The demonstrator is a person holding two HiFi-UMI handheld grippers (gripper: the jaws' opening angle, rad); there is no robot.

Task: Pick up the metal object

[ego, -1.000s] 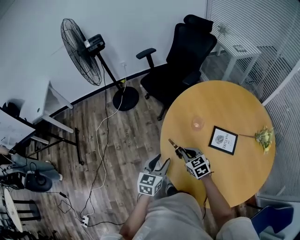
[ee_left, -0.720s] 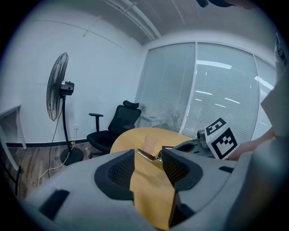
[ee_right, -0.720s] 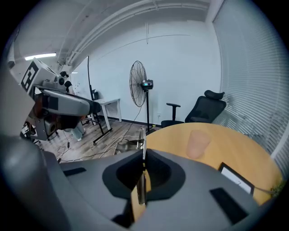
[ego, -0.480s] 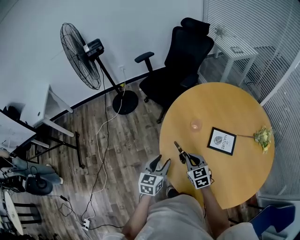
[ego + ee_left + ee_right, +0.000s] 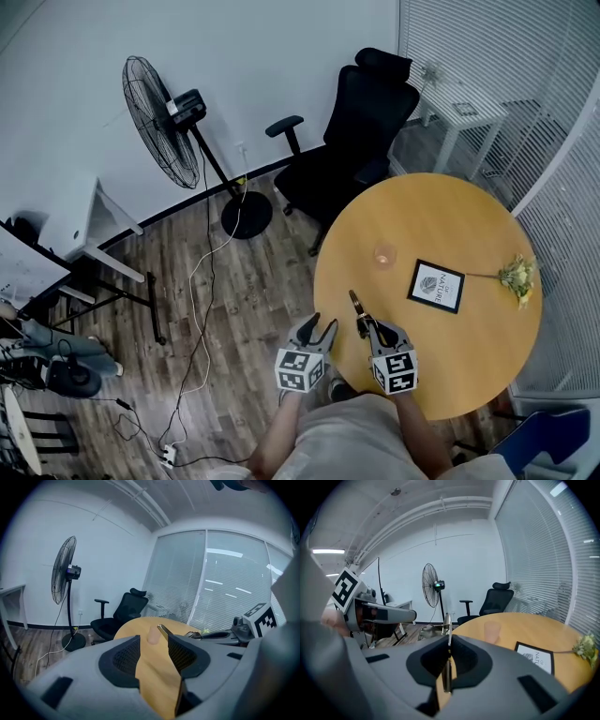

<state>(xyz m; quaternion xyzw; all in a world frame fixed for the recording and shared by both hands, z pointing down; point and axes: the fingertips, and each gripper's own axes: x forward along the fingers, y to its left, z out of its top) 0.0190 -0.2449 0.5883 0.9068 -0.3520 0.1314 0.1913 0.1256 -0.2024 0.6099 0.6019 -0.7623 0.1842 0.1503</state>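
Metal object (image 5: 357,304) is up off the tabletop (image 5: 469,225) now, a thin flat piece pinched in my right gripper (image 5: 367,324) and poking out ahead of it, out past the near-left edge of the tabletop. In the right gripper view the fingers (image 5: 464,660) are pressed fully together on its lower end. The rest stands up between them against the floor (image 5: 234,291) and far wall, touching nothing else.

What has changed over the last second is the position. A moment ago the right gripper reached further in over the tabletop, with the object angled low toward the left. Since then I have drawn it back toward my body, and the object points more straight ahead. The grip has not loosened during that pull-back.

My left gripper (image 5: 319,328) hangs just beside the right one, off the edge of the tabletop. Its fingers (image 5: 125,656) are well apart, and only the bare wood is visible through the gap. It has barely shifted.

The small glass (image 5: 384,255), the framed card (image 5: 436,285) and the flower sprig (image 5: 516,275) sit further in on the tabletop, well clear of both grippers.

I judge the pick-up essentially done: the object is held and airborne. The hold is only on the piece's end, so it could pivot or slide if I swing it quickly. I would keep the fingers clamped and move gently.
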